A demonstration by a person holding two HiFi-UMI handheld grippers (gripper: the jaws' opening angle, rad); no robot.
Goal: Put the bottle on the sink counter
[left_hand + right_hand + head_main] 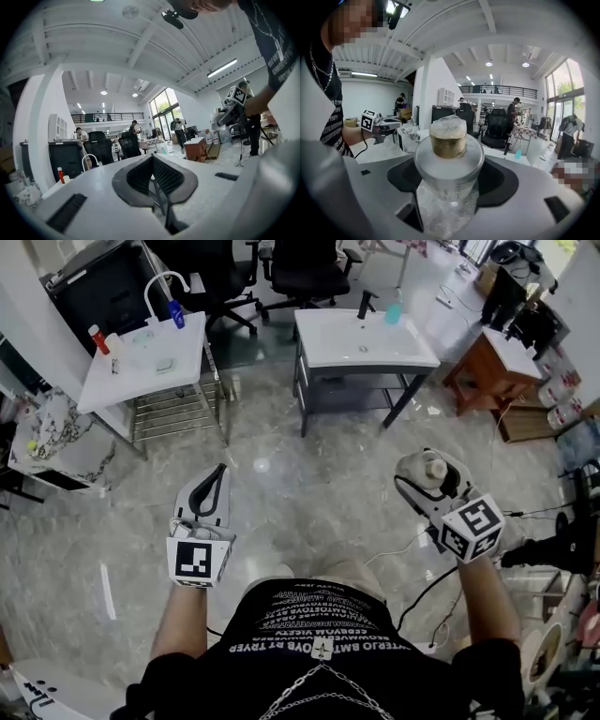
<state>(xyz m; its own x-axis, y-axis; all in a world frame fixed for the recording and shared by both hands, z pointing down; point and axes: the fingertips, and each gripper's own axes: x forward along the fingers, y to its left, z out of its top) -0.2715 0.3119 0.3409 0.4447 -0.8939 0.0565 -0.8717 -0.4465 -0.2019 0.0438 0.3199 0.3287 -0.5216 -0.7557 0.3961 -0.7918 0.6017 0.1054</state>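
The bottle (449,161) (clear, brownish cap) is gripped between the jaws of the right tool (427,479) at the lower right of the head view, well apart from the white sink desk (323,351) at upper centre. The left tool (152,164) is closed on nothing. The bottle should be lowered base first onto a bare part beside the basin before the grip is released.

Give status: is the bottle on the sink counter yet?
Done: the bottle is picked up and clamped in the right tool. In hand: it is held over open floor, short of the centre sink counter and the left sink counter. Left: approach a counter, set the bottle down, release. The left tool is shut and empty.
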